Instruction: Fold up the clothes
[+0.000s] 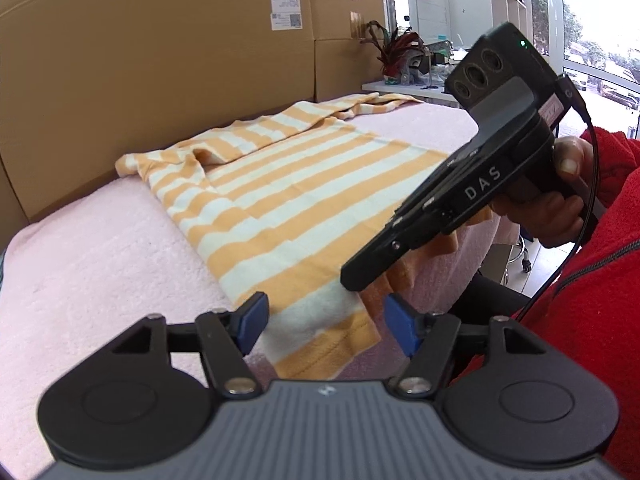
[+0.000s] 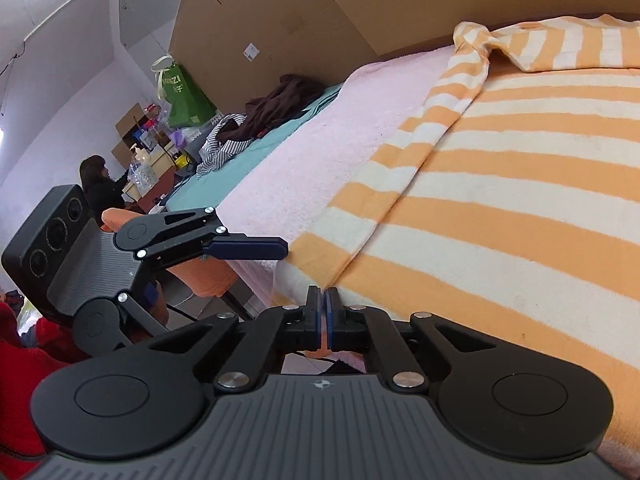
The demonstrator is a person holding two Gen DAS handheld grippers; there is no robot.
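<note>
An orange-and-white striped shirt [image 1: 288, 200] lies spread flat on the pink towel cover [image 1: 100, 264], with one sleeve folded across its far end. Its hem hangs over the near table edge. My left gripper [image 1: 327, 325] is open, and the hem corner lies between its blue pads without touching them; one of its fingers [image 2: 248, 249] shows in the right wrist view. My right gripper [image 2: 324, 310] is shut, its pads pressed together on the shirt's hem [image 2: 360, 288] at the table edge. A hand in a red sleeve [image 1: 600, 208] holds the right gripper's body [image 1: 460, 196].
Tall cardboard boxes [image 1: 160, 60] stand along the table's far side. A teal cover [image 2: 248, 160] further along holds a dark clothes pile [image 2: 280, 100]. A seated person [image 2: 100, 184], an orange chair [image 2: 200, 272], a green bag [image 2: 184, 96] and shelves [image 1: 500, 0] are beyond.
</note>
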